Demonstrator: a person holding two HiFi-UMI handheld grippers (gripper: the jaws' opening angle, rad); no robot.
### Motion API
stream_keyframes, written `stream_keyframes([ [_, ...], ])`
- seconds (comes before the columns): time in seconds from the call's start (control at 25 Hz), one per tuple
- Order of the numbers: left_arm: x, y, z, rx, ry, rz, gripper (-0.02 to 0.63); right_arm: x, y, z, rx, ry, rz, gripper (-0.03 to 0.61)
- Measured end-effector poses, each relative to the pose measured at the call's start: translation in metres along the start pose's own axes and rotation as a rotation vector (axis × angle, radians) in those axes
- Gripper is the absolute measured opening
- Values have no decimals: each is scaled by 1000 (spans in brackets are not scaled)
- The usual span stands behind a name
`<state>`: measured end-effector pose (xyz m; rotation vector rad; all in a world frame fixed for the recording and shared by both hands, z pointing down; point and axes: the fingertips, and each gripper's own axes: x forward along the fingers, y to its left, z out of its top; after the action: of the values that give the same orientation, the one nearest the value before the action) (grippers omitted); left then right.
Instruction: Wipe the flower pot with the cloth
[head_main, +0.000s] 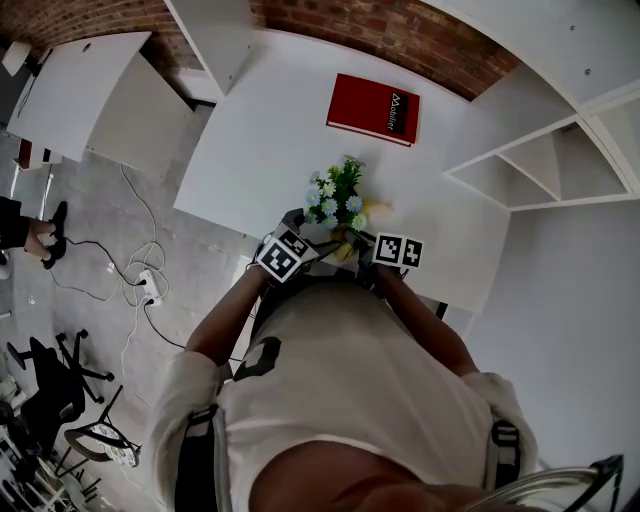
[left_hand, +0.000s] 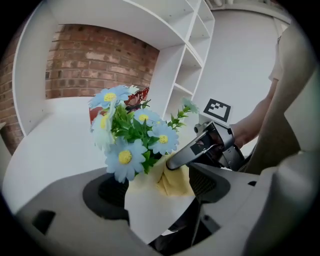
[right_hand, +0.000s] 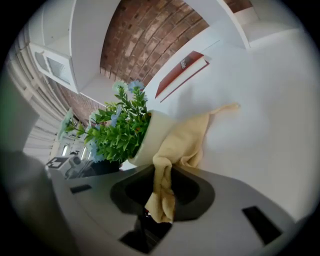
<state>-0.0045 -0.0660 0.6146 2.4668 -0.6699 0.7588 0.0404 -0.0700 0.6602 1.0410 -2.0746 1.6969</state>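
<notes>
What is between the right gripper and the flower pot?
The yellow cloth: pinched in the right gripper, it lies against the flower pot, seen in the right gripper view.

Beyond both jaw tips, on the white table (head_main: 270, 130), the flat red rectangular book (head_main: 373, 108) has white print beside a small triangle sign; I cannot read the letters surely. The cubes on my left gripper (head_main: 318, 233) and right gripper (head_main: 354, 241) show black-and-white square markers, without words.

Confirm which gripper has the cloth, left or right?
The right gripper: the yellow cloth is pinched between its jaws and drapes against the white flower pot. The left gripper instead clamps the flower pot itself.
</notes>
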Motion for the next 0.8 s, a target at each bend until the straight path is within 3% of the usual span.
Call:
stream_keyframes([
  [0.24, -6, -11, -7, -30, 8, -6, 368, -8, 2, 3, 0, 20, -21, 97],
  [0.6, 7, -28, -4, -29, -2, -82, 368, -37, 29, 39, 46, -192, 24, 97],
  [0.8, 13, -34, -1, 15, -3, -106, 368, -32, 16, 28, 79, -175, 5, 98],
])
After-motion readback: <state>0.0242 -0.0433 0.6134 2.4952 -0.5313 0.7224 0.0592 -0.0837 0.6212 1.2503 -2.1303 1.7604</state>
